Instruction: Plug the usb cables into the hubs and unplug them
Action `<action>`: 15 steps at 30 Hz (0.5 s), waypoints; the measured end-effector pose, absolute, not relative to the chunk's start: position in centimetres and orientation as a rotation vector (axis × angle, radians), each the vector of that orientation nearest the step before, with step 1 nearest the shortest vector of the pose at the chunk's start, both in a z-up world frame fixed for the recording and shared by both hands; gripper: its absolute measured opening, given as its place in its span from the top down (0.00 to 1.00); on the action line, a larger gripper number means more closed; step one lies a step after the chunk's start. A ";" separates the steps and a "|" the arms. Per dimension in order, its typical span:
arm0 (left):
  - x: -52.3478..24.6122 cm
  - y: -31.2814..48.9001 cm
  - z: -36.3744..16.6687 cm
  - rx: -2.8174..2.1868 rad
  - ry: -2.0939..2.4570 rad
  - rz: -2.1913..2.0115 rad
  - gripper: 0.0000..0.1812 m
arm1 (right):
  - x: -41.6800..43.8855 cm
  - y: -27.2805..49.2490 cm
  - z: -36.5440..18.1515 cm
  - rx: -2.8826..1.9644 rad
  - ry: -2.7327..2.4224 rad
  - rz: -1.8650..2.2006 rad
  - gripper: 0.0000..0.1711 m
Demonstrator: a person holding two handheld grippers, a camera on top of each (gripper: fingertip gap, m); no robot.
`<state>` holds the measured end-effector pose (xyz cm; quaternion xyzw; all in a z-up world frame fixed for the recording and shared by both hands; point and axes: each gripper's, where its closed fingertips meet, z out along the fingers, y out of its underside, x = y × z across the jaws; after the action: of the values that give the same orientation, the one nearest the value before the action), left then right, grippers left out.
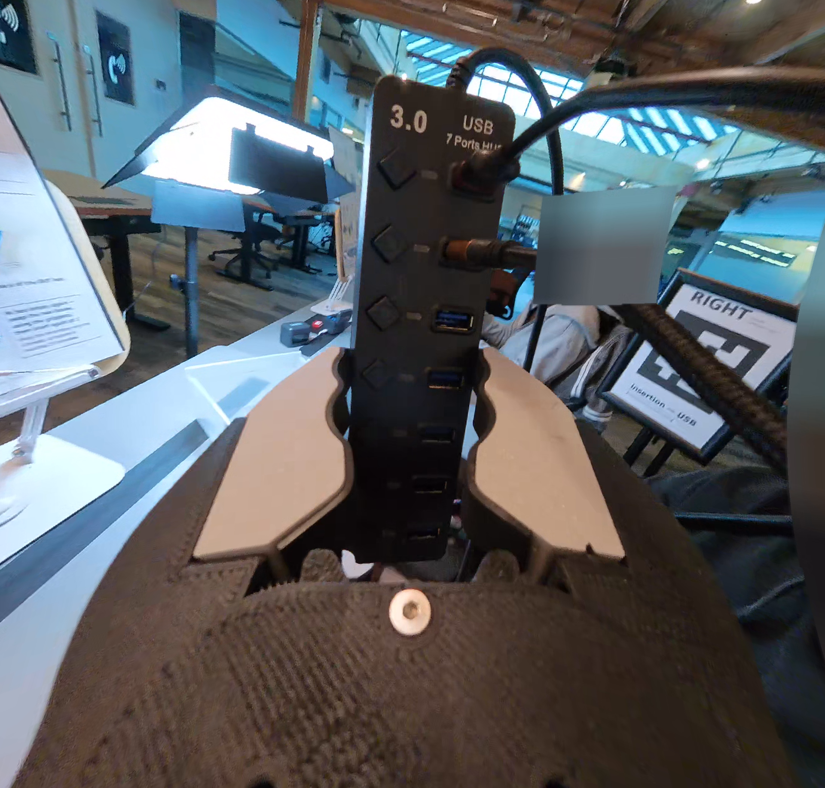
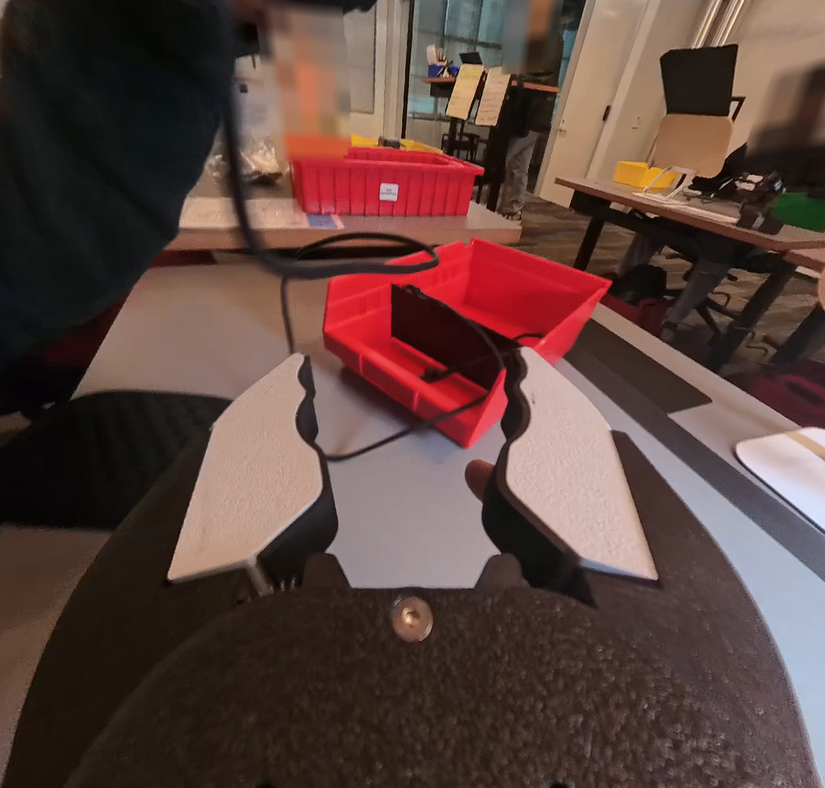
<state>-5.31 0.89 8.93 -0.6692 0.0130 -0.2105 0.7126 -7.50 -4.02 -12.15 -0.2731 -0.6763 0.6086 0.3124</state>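
Your left gripper (image 1: pixel 410 391) clamps the hub (image 1: pixel 424 275) upright between its jaws (two cables already plugged in up top), while your right gripper (image 2: pixel 410 391) gapes empty, a thin cable (image 2: pixel 379 442) just ahead of them.

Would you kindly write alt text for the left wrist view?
The left claw grips a black USB hub upright, two black cables plugged into its top two ports, the lower ports free. A white table lies behind.
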 end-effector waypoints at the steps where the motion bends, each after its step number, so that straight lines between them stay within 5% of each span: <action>1: -5.4 0.9 9.2 -1.469 0.028 -0.475 0.70 | -8.7 -4.6 -12.1 -0.718 -1.778 1.622 0.52; 8: -7.0 -1.1 11.6 -1.380 -0.004 -0.461 0.70 | -11.8 -10.1 -8.6 -0.604 -1.647 1.887 0.65; 13: -7.8 -2.5 13.2 -1.290 -0.020 -0.473 0.70 | -14.8 -14.5 -10.0 -0.719 -1.756 2.021 0.63; 15: -7.8 -2.9 13.8 -1.261 -0.017 -0.479 0.70 | -15.0 -15.5 -9.0 -0.763 -1.689 2.220 0.79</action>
<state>-7.77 -2.86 13.78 -0.5839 -0.0077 -0.2217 0.7810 -15.02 -15.52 -9.02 -0.2618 -0.5795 0.7617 0.1244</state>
